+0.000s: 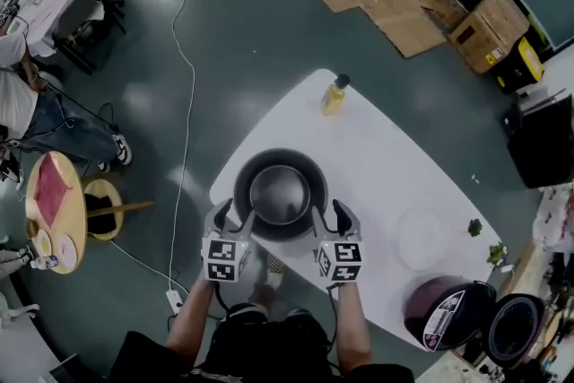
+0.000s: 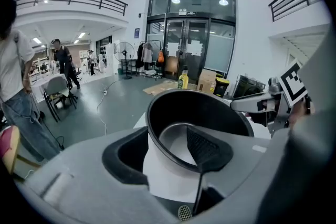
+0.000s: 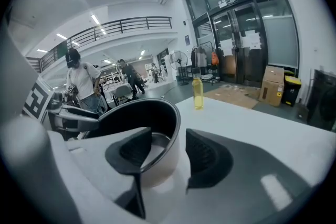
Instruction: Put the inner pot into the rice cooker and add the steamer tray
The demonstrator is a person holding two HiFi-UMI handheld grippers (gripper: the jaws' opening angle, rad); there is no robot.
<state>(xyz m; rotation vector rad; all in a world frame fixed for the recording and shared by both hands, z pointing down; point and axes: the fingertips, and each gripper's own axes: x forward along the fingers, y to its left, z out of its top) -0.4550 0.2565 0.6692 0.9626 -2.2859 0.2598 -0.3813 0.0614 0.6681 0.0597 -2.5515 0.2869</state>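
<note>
Left tool (image 1: 230,220), right tool (image 1: 330,218) — 2 spread, straddling inner pot (image 1: 280,193) rim, white table (image 1: 386,157)

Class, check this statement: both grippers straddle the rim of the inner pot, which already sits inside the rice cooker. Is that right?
Not quite. The inner pot stands on the white table, not in the rice cooker, which is apart from it at the lower right of the head view. The left gripper and right gripper do straddle its rim.
</note>
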